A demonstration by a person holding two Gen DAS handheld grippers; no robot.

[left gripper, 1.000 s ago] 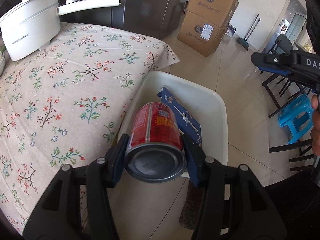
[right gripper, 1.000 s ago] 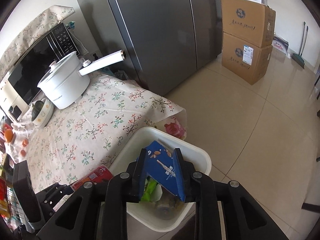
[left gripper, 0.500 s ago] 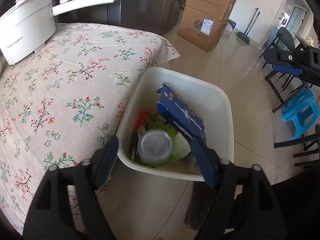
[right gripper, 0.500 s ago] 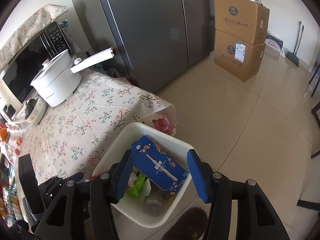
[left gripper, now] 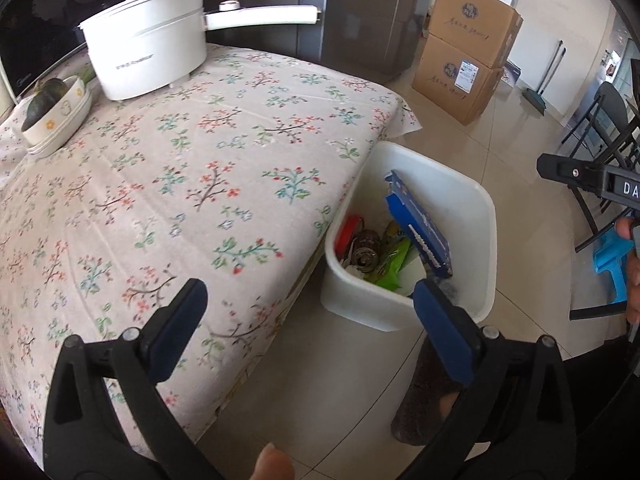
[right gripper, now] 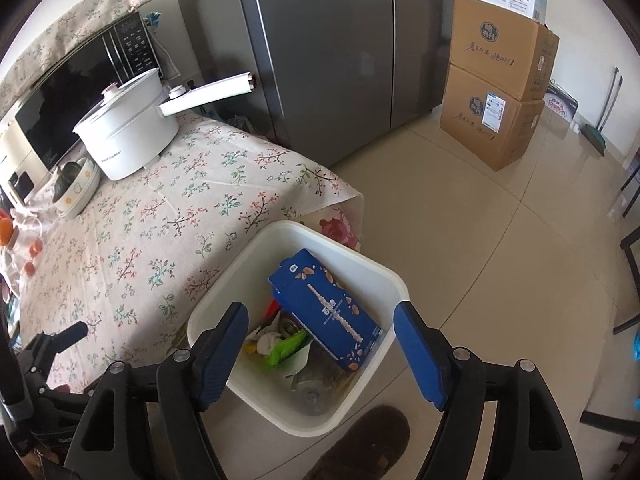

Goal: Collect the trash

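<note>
A white trash bin [left gripper: 478, 208] [right gripper: 384, 272] stands on the floor beside the table's corner. In it lie a blue carton [left gripper: 420, 228] [right gripper: 324, 310], a red can [left gripper: 347, 231], a green wrapper [right gripper: 286, 346] and other scraps. My left gripper [left gripper: 308, 332] is open and empty, above the table edge and the bin's near side. My right gripper [right gripper: 320, 354] is open and empty, above the bin. The right gripper's body also shows at the right edge of the left wrist view [left gripper: 592, 184].
The table carries a floral cloth [left gripper: 180, 168] [right gripper: 160, 216], a white pot with a long handle [left gripper: 148, 60] [right gripper: 128, 136] and a small bowl [left gripper: 56, 112]. A microwave [right gripper: 76, 96], a grey fridge [right gripper: 328, 48], stacked cardboard boxes [right gripper: 496, 92] and chairs [left gripper: 600, 128] stand around. A slippered foot [right gripper: 360, 444] is by the bin.
My left gripper opened and let the red can fall into the bin, then drew back left. My right gripper opened and let go of the blue carton, which now lies in the bin.
</note>
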